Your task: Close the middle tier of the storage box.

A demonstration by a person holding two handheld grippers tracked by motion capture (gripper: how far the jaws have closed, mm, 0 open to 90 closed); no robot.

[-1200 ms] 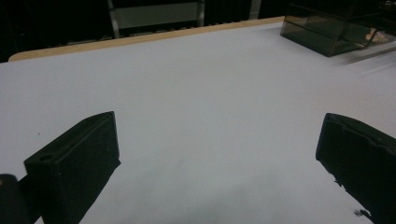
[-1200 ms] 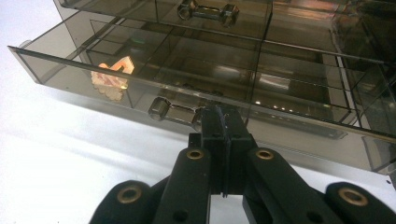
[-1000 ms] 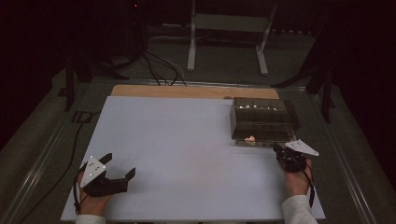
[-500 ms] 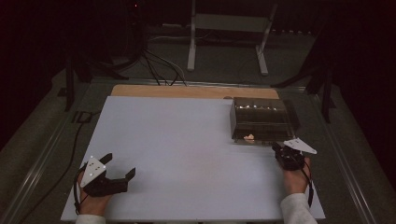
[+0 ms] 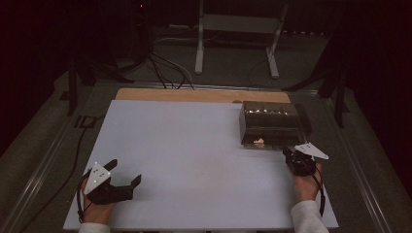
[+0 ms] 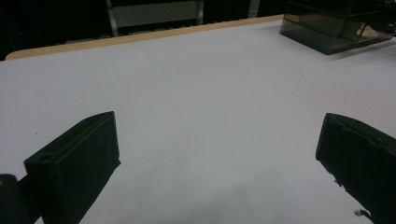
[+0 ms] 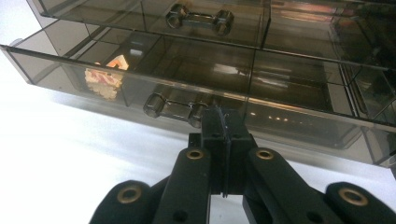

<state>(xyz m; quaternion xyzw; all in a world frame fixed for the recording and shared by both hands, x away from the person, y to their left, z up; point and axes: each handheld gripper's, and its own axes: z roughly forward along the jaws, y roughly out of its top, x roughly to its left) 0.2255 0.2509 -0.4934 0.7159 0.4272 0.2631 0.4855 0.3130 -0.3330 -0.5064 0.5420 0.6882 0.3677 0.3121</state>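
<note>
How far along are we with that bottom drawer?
Done: the bottom drawer of the smoky organiser already stands pulled out, a small orange-and-white item inside. In hand: the right tool, jaws shut, sits at its handle; grip on it unclear. The left tool rests open. Left: probably moving the drawer.

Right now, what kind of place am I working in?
Probably a lab or recording rig, not a home: a bare white tabletop in a dark room, loose black cables on the floor behind, and a grey metal stand. A smoked clear-plastic drawer box sits on it.
</note>
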